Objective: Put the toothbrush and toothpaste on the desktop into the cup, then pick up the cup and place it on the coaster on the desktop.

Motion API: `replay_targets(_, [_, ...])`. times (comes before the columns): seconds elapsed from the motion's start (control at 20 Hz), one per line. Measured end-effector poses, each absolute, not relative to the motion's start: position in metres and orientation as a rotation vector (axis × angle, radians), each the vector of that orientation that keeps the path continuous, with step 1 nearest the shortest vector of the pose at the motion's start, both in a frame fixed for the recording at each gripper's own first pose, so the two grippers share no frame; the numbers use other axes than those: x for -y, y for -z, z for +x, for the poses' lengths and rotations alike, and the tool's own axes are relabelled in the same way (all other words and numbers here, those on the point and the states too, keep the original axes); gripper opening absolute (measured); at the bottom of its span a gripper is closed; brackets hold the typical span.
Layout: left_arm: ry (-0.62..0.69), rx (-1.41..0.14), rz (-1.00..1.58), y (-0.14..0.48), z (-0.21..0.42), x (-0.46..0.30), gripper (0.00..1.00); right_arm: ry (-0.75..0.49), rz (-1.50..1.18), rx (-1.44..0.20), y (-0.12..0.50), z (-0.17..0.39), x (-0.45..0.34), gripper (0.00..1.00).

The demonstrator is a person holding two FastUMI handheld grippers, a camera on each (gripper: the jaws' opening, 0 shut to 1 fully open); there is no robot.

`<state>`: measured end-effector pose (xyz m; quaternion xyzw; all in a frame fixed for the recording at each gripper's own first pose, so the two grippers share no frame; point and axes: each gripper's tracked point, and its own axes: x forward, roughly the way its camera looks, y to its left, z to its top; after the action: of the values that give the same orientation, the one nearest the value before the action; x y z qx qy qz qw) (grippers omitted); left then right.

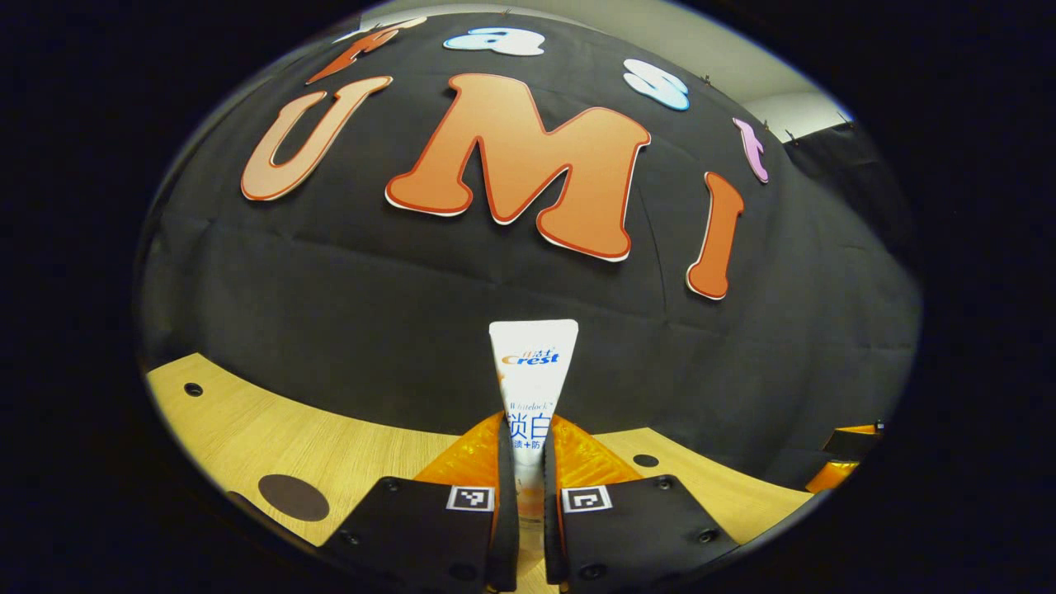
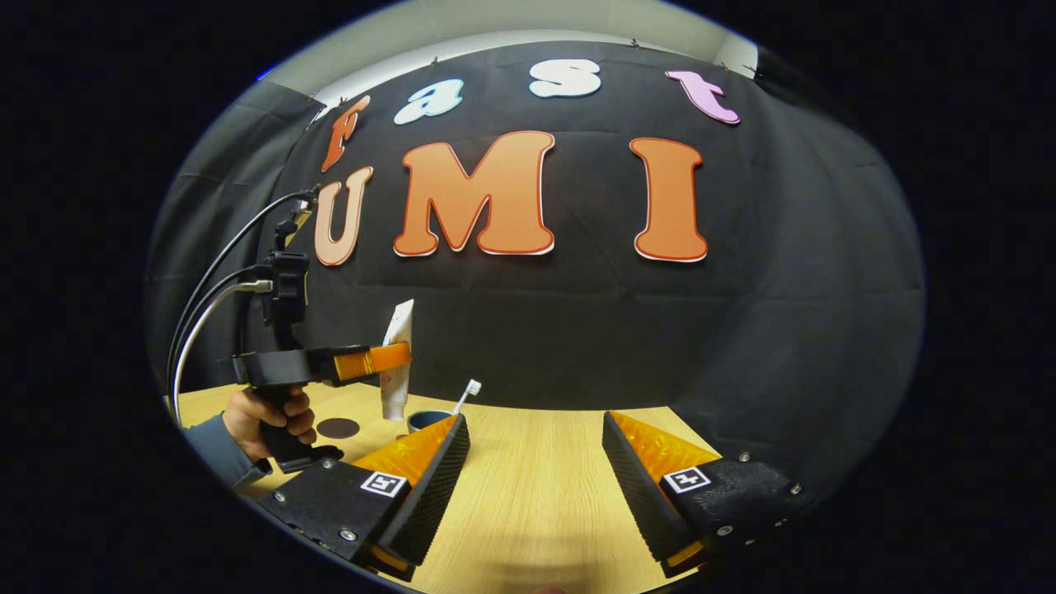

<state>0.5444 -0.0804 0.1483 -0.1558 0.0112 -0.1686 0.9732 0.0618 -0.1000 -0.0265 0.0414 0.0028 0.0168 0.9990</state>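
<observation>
A white toothpaste tube (image 1: 532,379) stands upright between the fingers of my left gripper (image 1: 530,487), which is shut on it. In the right gripper view that same tube (image 2: 398,359) hangs cap-down just above the blue cup (image 2: 427,419), held by the left gripper (image 2: 388,360) in a person's hand (image 2: 268,421). A toothbrush (image 2: 466,394) leans out of the cup, bristles up. The dark round coaster (image 2: 338,427) lies on the table left of the cup; it is the brown disc (image 1: 293,497) in the left gripper view. My right gripper (image 2: 536,462) stands open over the table with nothing in it.
The light wooden table (image 2: 536,503) stretches ahead of the right gripper, bounded by the black cloth wall behind. Small dark holes (image 1: 193,388) dot the tabletop. Cables (image 2: 206,289) run up from the left gripper's handle.
</observation>
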Motion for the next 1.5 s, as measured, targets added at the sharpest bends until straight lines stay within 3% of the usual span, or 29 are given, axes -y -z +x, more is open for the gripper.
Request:
replay_targets(0.4, [0.314,0.013,-0.306,-0.146,0.561,0.081,0.16,-0.030,0.071,-0.003,0.036,0.058,0.104,0.97])
replay_targets(1.05, [0.309,-0.099,-0.266,-0.110,0.561,0.083,0.17,-0.043,0.031,-0.032,0.051,0.065,0.095,0.98])
replay_targets(1.25, [0.344,-0.159,-0.257,-0.101,0.553,0.087,0.22,-0.038,0.051,-0.045,0.056,0.066,0.095,0.98])
replay_targets(1.45, [0.346,-0.199,-0.245,-0.096,0.545,0.083,0.39,-0.036,0.055,-0.046,0.056,0.067,0.091,0.98])
replay_targets(1.5, [0.349,-0.197,-0.250,-0.099,0.543,0.082,0.36,-0.036,0.056,-0.049,0.057,0.067,0.090,0.98])
